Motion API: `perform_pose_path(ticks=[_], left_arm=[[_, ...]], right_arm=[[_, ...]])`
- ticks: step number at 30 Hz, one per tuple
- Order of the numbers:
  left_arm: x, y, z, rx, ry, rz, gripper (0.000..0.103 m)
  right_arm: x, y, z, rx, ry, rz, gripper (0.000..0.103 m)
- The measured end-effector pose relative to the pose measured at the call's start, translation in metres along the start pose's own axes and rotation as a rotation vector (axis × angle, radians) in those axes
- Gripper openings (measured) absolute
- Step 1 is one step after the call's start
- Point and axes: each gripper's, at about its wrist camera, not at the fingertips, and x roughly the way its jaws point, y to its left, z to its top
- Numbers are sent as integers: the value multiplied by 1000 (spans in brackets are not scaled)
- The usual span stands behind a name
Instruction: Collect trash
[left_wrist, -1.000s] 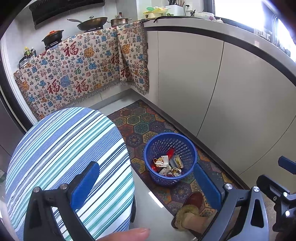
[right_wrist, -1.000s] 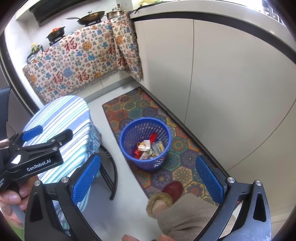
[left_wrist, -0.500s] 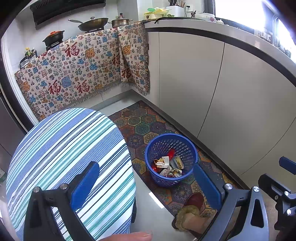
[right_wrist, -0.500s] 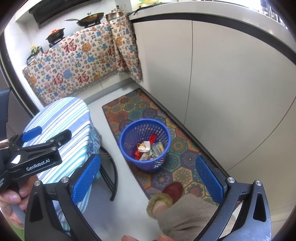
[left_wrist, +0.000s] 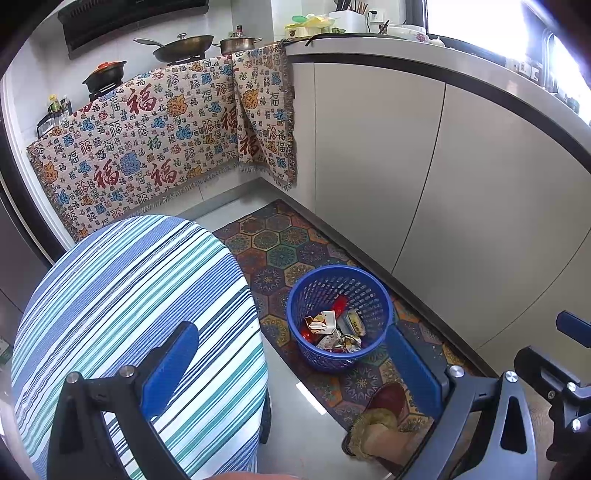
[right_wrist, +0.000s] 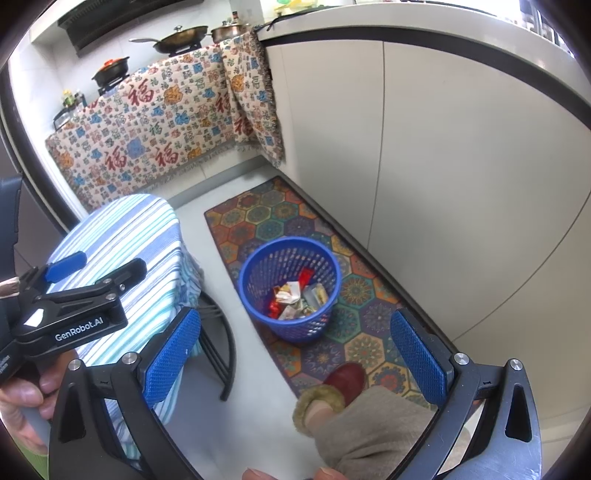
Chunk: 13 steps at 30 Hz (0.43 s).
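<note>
The right wrist view takes in the left hand-held gripper (right_wrist: 66, 273) from the side, held by a hand (right_wrist: 26, 398) at the lower left, its blue-tipped fingers apart above the striped desk (right_wrist: 122, 236); it also shows the desk's dark curved legs (right_wrist: 221, 354) on the pale floor (right_wrist: 236, 417). The left wrist view catches only a dark corner of the right hand-held gripper (left_wrist: 561, 373) at its right edge, but shows more of the countertop (left_wrist: 424, 48) with its dishes and utensil holder by the bright window.

Both views show the patterned cloth (left_wrist: 155, 140) hanging below the stove with its pans, the white cabinets (left_wrist: 480, 192), and the hexagon-patterned rug (left_wrist: 288, 251). A red slipper (right_wrist: 343, 380) with a fuzzy cuff rests on the rug's near end.

The blue mesh basket (left_wrist: 299, 295) stands on the rug beside the desk. Inside lie the crumpled wrappers (left_wrist: 332, 328), white, red and yellowish, heaped at the bottom.

Seen from its own camera, each hand-held gripper is spread wide with nothing between the blue pads: left (left_wrist: 291, 365), right (right_wrist: 295, 354).
</note>
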Motion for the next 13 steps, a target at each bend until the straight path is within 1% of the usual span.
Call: perform_pose_path(ticks=[8,13], left_arm=[[4,-5,0,3,1,-6,103],[5,-5,0,2,-4,6,103]], right_arm=[[1,-3,2,3,-1,-1,103],[4,-8,3,9,7,-4,103]])
